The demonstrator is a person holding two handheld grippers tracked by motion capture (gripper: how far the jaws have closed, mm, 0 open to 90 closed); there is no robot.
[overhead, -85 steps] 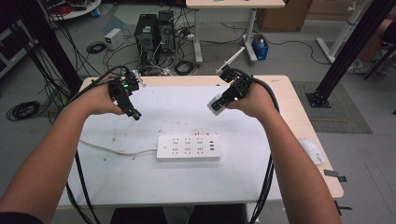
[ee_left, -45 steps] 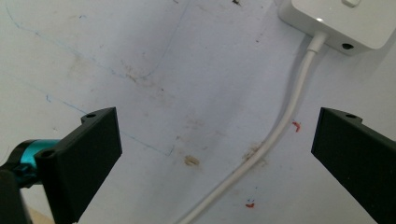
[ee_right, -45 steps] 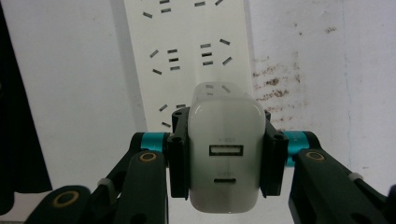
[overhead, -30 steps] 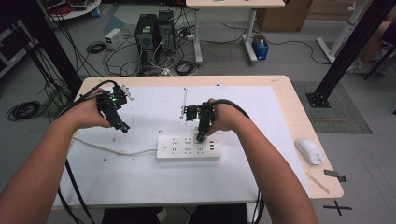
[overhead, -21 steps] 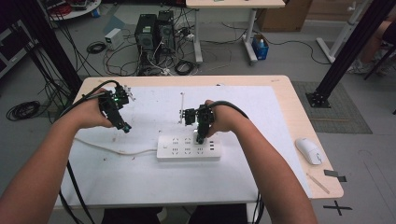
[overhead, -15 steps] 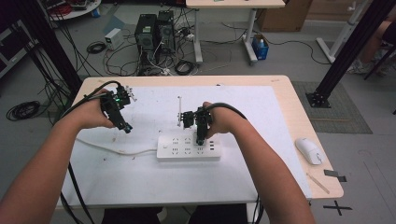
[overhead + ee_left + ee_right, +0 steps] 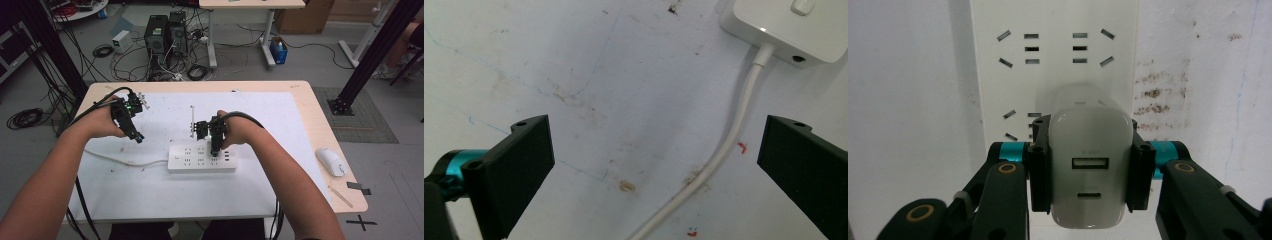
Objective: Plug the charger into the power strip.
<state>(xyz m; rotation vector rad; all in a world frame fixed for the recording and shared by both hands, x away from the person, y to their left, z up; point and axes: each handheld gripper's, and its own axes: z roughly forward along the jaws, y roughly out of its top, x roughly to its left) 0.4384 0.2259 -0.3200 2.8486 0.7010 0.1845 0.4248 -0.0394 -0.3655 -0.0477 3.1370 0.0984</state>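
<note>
Near the middle of the white table sheet (image 7: 150, 195), your right gripper (image 7: 1090, 172) clamps a smooth white charger block (image 7: 1089, 165) with rounded corners; its flat black jaws press on both of its sides. You can see one rectangular port and one small oval port on the block's facing end. It stands over the right part of the long white power strip (image 7: 201, 159), a glossy rectangular bar with rows of slotted sockets, though whether its pins are seated you cannot tell. To the left, your left gripper (image 7: 656, 165) hovers with its square matte-black jaws wide apart and nothing between them. Below it the strip's round white cord (image 7: 719, 155) curves across the stained, pen-marked sheet from the strip's near-left end. A white mouse (image 7: 331, 161) lies at the table's right edge.
</note>
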